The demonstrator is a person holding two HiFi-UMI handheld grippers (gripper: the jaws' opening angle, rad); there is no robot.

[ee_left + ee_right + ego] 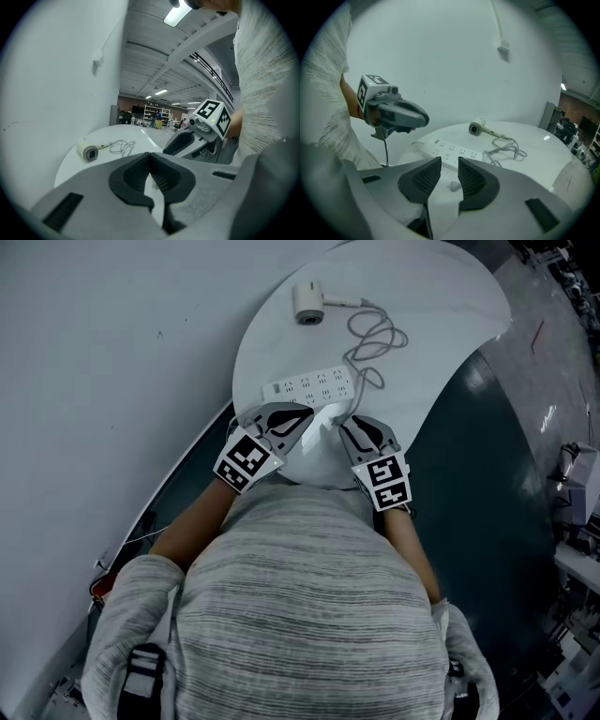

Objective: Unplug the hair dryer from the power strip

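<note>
The hair dryer [307,302] lies on its side on the round white desk [441,296], well beyond the power strip [309,385] on the side away from the person, its open end turned toward the strip. Its cord [378,337] runs off the handle and falls into loose loops past the strip's right end, then curves back toward the strip's near side. There a small white plug [453,186] lies flat on the desk, just in front of the strip and out of its sockets. The strip itself lies across the desk, its rows of sockets facing up. The right tool [449,166] hangs above the desk on the near side of the strip with its jaws standing wide apart; the plug shows through the gap between them, down on the desk and untouched by either pad. The left tool [150,159] is beside it, nearer the strip's left end, with its jaws closed tip to tip and nothing between them. Both tools point toward the strip from the person's side.
</note>
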